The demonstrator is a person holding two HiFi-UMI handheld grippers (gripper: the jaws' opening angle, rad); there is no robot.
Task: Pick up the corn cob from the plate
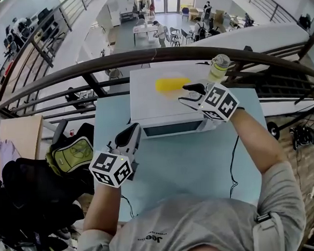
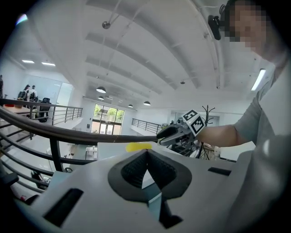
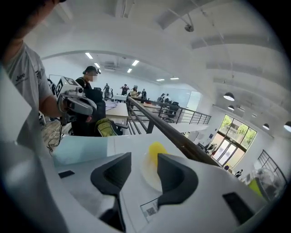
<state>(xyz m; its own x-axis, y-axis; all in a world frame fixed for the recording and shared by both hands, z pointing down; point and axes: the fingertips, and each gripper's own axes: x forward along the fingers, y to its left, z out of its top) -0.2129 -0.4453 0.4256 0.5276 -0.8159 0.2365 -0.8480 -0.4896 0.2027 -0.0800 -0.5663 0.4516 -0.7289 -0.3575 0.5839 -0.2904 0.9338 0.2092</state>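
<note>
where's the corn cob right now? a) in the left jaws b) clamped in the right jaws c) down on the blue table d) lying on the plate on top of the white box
d: the corn cob lies on the plate atop the white box, and the right gripper has its jaws apart, not pressing on it.

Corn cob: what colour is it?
Yellow; the corn cob shows best in the head view.
</note>
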